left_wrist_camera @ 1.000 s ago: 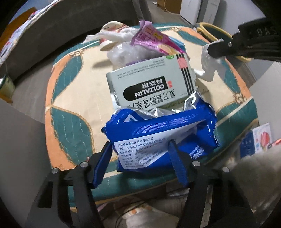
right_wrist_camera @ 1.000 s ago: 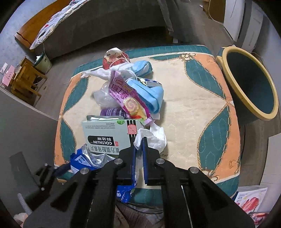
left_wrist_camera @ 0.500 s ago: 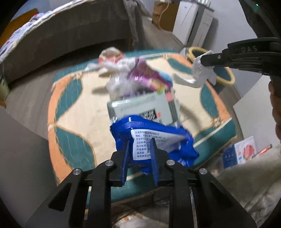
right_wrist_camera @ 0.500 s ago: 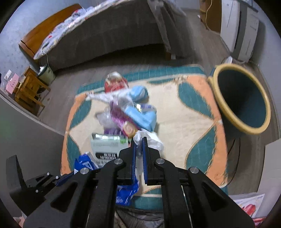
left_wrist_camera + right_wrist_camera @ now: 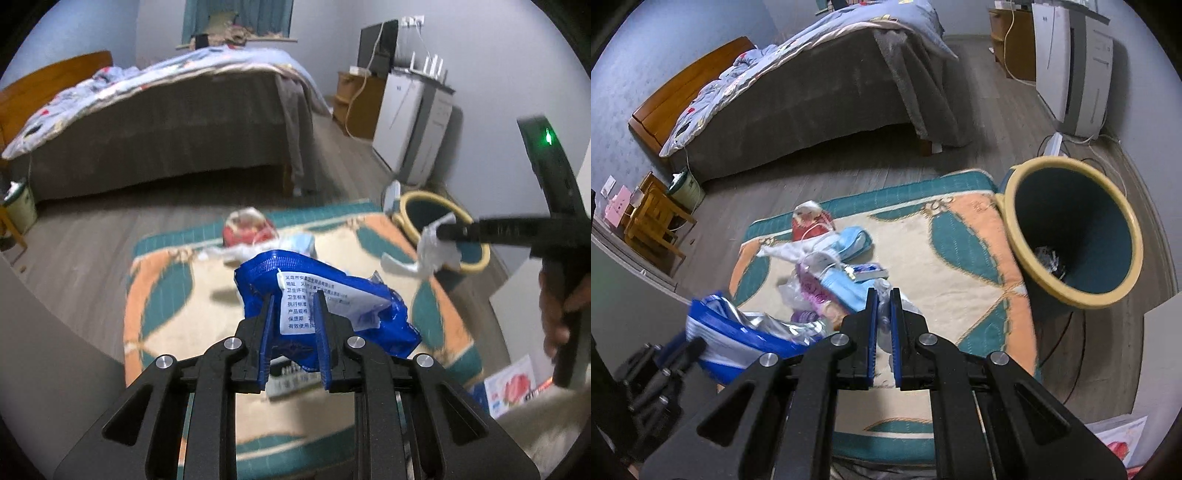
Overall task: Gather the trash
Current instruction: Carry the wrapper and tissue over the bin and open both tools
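Both grippers now lifted off the mat: left gripper (image 5: 293, 314) clamped on blue packet (image 5: 332, 295), frame centre; right gripper (image 5: 882, 314) pinching white tissue (image 5: 432, 251). Bin (image 5: 1071, 236) at right, next stop probably.

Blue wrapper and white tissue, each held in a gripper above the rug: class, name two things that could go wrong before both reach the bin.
1. The left gripper pinches only the near edge of the blue wrapper; most of it hangs forward and could slip out.
2. The white tissue dangles loosely from the right gripper, so it might fall on the rug short of the bin.
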Demonstrator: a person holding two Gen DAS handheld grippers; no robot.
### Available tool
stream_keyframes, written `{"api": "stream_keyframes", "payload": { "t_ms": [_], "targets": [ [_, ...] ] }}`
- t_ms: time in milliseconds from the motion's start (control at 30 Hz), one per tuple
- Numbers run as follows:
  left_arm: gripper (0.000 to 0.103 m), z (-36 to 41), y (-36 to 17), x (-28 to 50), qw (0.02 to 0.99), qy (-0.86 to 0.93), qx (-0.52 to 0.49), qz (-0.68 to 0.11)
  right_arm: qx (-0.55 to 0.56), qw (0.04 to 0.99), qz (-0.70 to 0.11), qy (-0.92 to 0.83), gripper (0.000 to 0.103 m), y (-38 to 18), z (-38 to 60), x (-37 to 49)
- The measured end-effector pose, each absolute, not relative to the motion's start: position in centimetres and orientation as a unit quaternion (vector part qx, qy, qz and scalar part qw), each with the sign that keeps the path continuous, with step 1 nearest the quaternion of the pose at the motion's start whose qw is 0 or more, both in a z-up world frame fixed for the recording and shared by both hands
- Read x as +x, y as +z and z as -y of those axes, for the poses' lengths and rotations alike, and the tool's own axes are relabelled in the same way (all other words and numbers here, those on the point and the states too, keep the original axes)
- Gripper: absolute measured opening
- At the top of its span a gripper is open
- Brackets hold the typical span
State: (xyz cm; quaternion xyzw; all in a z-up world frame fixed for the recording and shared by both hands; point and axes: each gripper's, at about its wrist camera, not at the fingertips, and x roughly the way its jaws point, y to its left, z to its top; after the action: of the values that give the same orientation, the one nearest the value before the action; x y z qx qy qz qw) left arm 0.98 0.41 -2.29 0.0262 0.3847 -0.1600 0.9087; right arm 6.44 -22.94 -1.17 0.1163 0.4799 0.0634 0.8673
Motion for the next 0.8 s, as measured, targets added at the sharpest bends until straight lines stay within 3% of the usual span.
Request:
{"api": "stream_keyframes", "payload": {
  "t_ms": [333, 800],
  "targets": [
    [0.022, 2.4, -1.1, 3.2, 0.927, -0.144, 0.026, -0.346, 0.105, 0.879, -0.463, 0.048, 0.006, -1.1, 25.4, 7.3],
    [0.022, 6.2, -3.1, 6.0, 0.923, -0.147, 0.021, -0.356, 0.089, 0.885, -0.456, 0.026, 0.006, -1.3, 28.1, 8.1]
  ]
}}
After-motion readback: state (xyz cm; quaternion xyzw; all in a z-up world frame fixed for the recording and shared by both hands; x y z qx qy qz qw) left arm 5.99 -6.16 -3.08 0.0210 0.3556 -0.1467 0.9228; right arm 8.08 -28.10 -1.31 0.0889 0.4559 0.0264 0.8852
